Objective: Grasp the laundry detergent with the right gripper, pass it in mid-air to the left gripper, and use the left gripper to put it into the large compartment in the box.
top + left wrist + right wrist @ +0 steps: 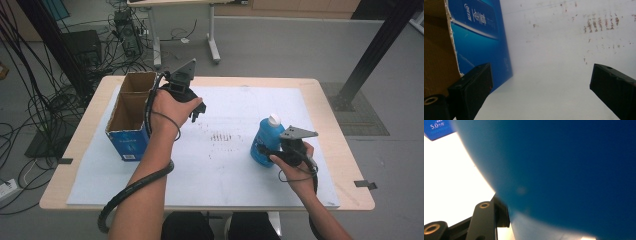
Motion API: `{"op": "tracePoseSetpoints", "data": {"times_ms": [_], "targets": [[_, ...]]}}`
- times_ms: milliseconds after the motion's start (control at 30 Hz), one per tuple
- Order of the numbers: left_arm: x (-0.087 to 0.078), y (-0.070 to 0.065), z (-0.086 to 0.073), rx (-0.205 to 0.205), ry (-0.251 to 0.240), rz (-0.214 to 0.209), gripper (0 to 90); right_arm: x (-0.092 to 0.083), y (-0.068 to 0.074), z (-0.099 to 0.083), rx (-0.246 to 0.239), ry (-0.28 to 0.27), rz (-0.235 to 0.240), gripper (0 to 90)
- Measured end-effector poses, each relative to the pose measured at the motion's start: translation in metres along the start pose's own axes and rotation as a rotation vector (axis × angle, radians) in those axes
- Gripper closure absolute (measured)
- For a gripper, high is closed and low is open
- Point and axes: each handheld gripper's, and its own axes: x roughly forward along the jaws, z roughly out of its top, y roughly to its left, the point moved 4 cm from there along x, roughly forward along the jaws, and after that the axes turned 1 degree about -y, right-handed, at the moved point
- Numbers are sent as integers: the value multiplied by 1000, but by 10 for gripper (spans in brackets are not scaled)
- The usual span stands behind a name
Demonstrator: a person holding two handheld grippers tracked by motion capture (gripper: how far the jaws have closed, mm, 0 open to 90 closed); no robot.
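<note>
**Gripping the blue bottle near the bench's right edge**

Standing upright on the white sheet that covers the bench, the blue bottle sits toward the right edge, roughly midway between the near and far edges. The right hand-held gripper is clamped on the bottle's lower body from the side; in the right gripper view the blue wall presses right up against the jaw and bulges across the lens. The left hand-held gripper hangs above the sheet beside the open cardboard box, which stands along the left edge; its jaws stand wide apart with nothing between them, as the left gripper view shows over bare sheet.

The bottle looks like smooth moulded plastic with a white cap, so I judge it stiff enough to hold its shape but slick, and its rounded body gives flat jaws little to bite on. If it holds liquid it will be fairly heavy and may swing or slip when lifted. A hold low on the body keeps it steady standing; for lifting, a grip higher up, nearer the shoulder under the cap, would likely tip less. Squeezing hard could dent the wall.
</note>
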Motion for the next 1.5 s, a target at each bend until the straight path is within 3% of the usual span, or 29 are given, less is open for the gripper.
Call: {"op": "tracePoseSetpoints", "data": {"times_ms": [467,700,800,1100,1200,1300,1367,1433,1467,1500], "targets": [[-1,-1,2,19,-4,-23,55,0,-2,2,5,16,8,430],[-8,-2,1,61,-10,-29,55,-1,-3,7,26,41,32,433],[-14,-3,0,99,-8,-34,55,-2,-4,11,29,42,37,433],[-41,-7,3,218,-36,-74,53,-8,-10,49,-4,36,63,433],[-44,-7,5,238,-34,-81,55,-8,-12,56,-12,36,71,433],[-56,-9,11,303,-53,-99,55,-5,-13,68,-26,43,92,433],[-59,-10,12,314,-68,-114,53,-4,-13,70,-25,47,100,433],[-70,-12,16,365,-77,-132,49,1,-12,77,-27,56,129,433],[-70,-12,16,365,-77,-132,48,1,-12,77,-27,56,129,433],[-77,-12,18,402,-84,-153,49,4,-10,81,-34,62,147,433]]}}
